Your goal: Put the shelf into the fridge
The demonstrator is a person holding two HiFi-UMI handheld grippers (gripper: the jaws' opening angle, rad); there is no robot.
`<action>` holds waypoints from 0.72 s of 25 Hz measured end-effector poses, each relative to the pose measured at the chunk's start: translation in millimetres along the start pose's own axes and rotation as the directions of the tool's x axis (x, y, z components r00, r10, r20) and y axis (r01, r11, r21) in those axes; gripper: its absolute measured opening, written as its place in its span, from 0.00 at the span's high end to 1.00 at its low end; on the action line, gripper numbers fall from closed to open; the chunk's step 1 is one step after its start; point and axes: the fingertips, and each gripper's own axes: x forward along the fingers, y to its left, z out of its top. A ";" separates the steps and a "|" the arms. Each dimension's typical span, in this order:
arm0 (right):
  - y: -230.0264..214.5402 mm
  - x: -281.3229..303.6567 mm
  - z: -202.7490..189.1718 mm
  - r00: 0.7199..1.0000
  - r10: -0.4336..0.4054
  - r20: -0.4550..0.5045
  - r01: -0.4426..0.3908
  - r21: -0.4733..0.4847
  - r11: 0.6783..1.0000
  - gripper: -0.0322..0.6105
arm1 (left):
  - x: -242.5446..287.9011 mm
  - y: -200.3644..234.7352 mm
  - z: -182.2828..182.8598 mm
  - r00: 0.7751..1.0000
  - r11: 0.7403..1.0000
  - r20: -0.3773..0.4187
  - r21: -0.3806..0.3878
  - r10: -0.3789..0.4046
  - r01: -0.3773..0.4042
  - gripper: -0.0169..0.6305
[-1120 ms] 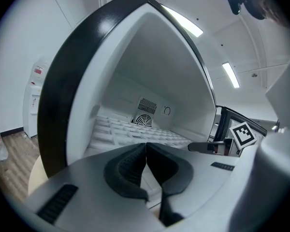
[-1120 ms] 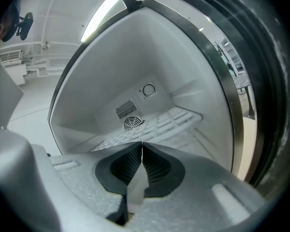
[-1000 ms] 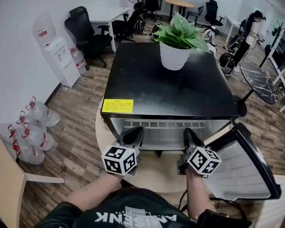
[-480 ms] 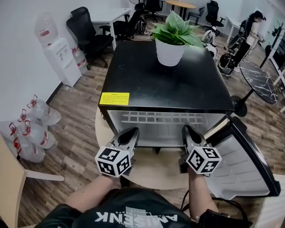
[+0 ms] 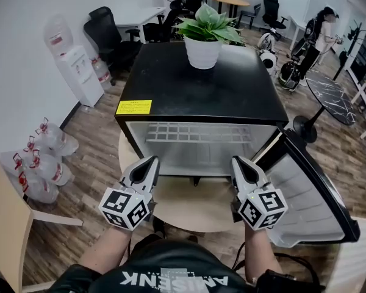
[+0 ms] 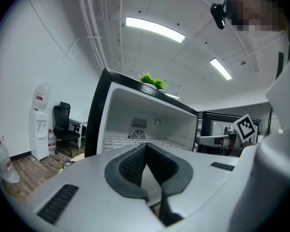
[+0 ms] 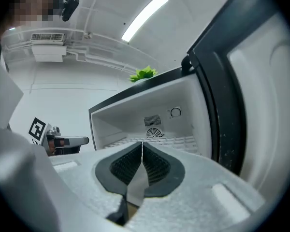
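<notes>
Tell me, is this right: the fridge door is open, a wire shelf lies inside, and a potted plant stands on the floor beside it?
No: the head view shows the potted plant on top of the fridge, not the floor. The door is open and the wire shelf lies inside.

Round wooden table [image 5: 189,209]: carries one black mini fridge [image 5: 201,90]. Fridge top: white potted plant [image 5: 204,38] at 12 o'clock, yellow label [image 5: 133,107] at 8 o'clock corner.
</notes>
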 end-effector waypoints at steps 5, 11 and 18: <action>19.6 -13.3 9.9 0.999 0.043 0.008 -0.043 -0.012 0.999 0.93 | -26.9 10.4 5.0 0.998 0.999 -0.028 0.007 0.050 -0.050 0.97; 28.8 -19.1 28.5 0.995 0.091 0.044 -0.088 -0.053 0.995 0.93 | -36.3 8.4 24.6 0.995 0.993 -0.011 0.053 0.102 -0.102 0.97; 64.6 -21.8 51.1 0.995 0.036 0.092 -0.031 -0.049 0.998 0.94 | -60.7 28.5 63.3 0.995 0.987 0.062 0.130 0.083 -0.091 0.97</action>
